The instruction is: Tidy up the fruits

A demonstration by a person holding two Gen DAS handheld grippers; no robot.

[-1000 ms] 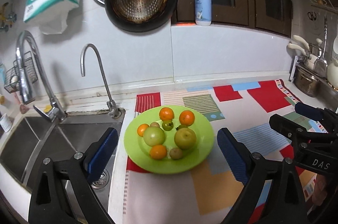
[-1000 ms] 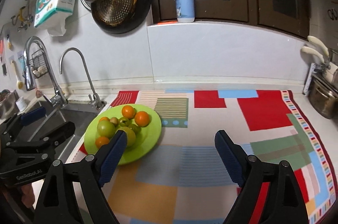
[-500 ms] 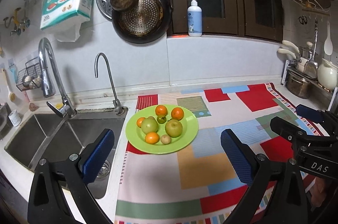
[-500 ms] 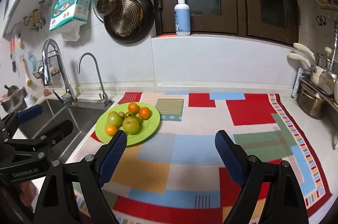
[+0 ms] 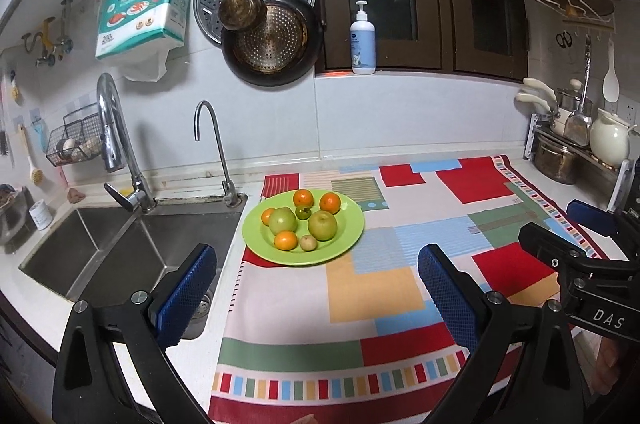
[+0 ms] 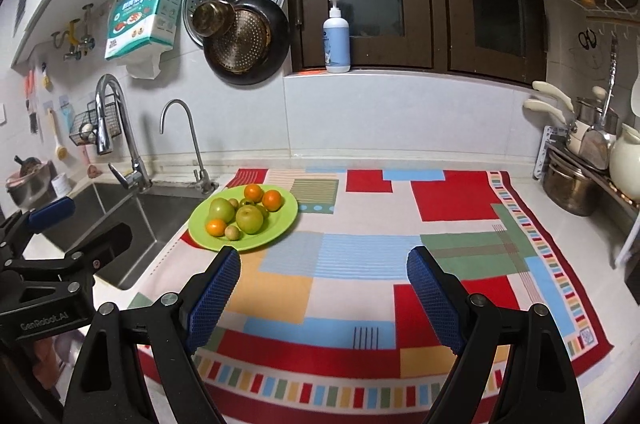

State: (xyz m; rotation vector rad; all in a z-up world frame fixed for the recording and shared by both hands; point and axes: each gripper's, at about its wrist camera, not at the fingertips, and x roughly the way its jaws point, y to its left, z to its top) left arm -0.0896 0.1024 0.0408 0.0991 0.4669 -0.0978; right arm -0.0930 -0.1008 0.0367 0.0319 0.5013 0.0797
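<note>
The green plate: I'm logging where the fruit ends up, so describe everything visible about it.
The green plate is round, shallow, lime green and looks like plastic. It sits flat on the patchwork cloth, at the corner nearest the sink. It holds four oranges, two large green fruits, a small dark green one and a small tan one, all clustered together. Neither pair of tongs touches it.

Fruit on the green plate, as we saw it.
We held the left gripper wide open, nearer than the plate; the sink lay left of the plate, the right gripper right.
</note>
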